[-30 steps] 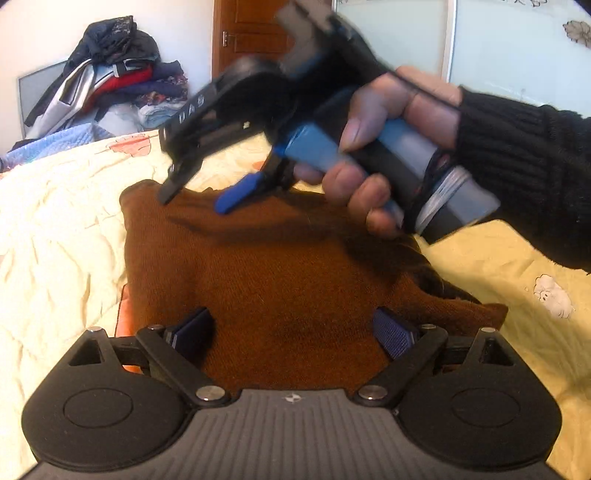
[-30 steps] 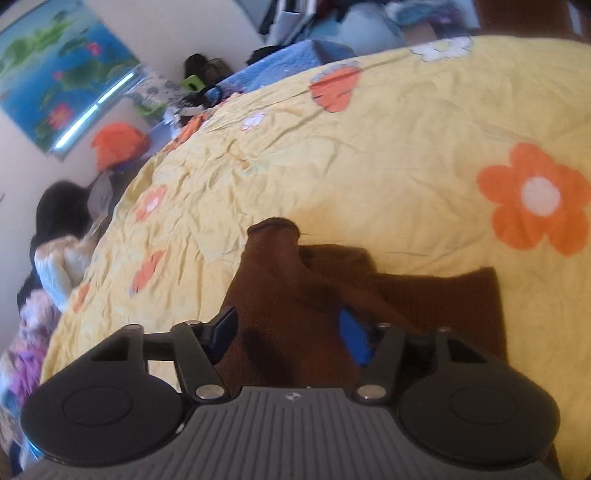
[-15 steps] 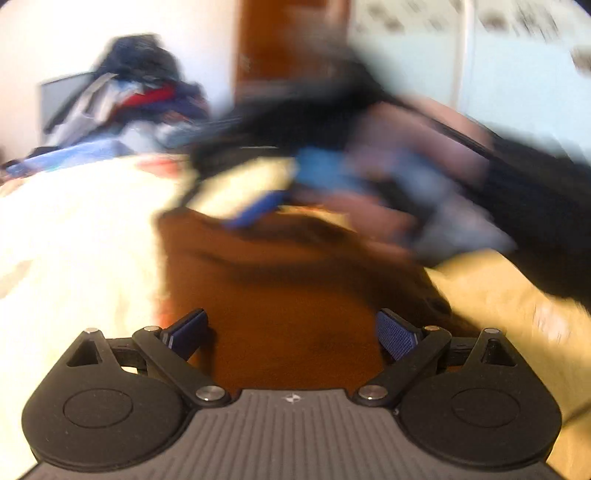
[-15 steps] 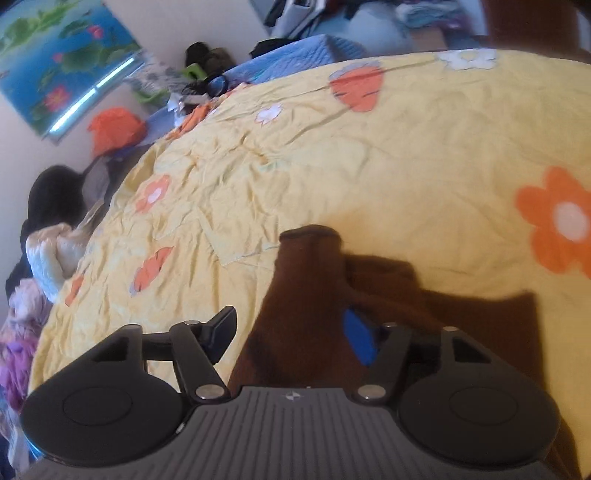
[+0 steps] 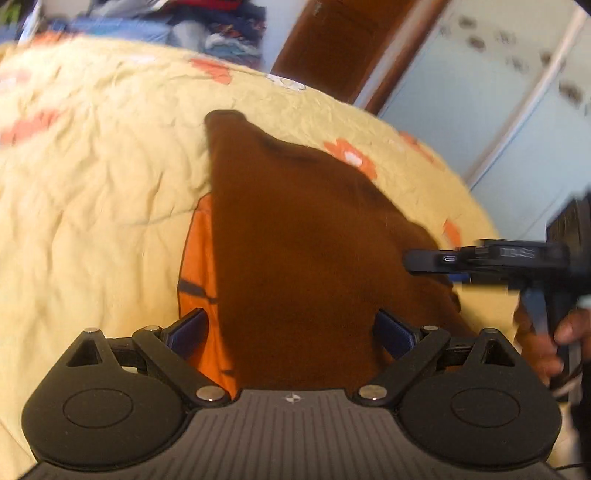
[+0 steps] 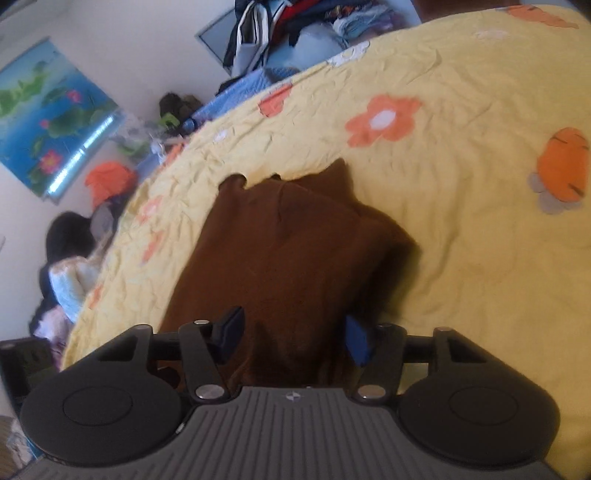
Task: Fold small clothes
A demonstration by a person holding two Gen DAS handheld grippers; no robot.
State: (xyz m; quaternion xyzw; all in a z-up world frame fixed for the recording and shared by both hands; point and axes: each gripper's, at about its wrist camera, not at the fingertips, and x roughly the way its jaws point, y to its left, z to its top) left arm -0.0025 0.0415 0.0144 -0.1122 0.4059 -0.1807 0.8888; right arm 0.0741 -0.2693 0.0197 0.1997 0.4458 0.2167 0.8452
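**Brown garment on the flowered quilt, both grippers over its near edge**

We see the brown knit garment (image 5: 295,236) lying on the yellow flowered quilt (image 5: 92,192). In the left wrist view it fills the centre and tapers toward a narrow end at about eleven o'clock, covering part of an orange carrot print (image 5: 197,258) on the quilt.

Our left gripper (image 5: 291,330) stands released: its blue pads (image 5: 186,328) sit wide apart at eight and four o'clock, with the garment's near edge running between them. We cannot tell whether either pad touches the cloth.

The right gripper (image 6: 293,332) hangs over the garment's near end in its own view, where the cloth (image 6: 295,251) stretches from centre toward twelve o'clock in folded layers. Its jaws are closing, with brown fabric between the two pads; they do not yet appear to press on it. From the left wrist view the same gripper (image 5: 417,260) enters at three o'clock, just beside the garment's right edge, held by a hand (image 5: 569,332) at the frame's edge.

A pile of clothes (image 6: 295,26) lies beyond the quilt at twelve o'clock, and a lotus picture (image 6: 48,125) hangs at ten o'clock.
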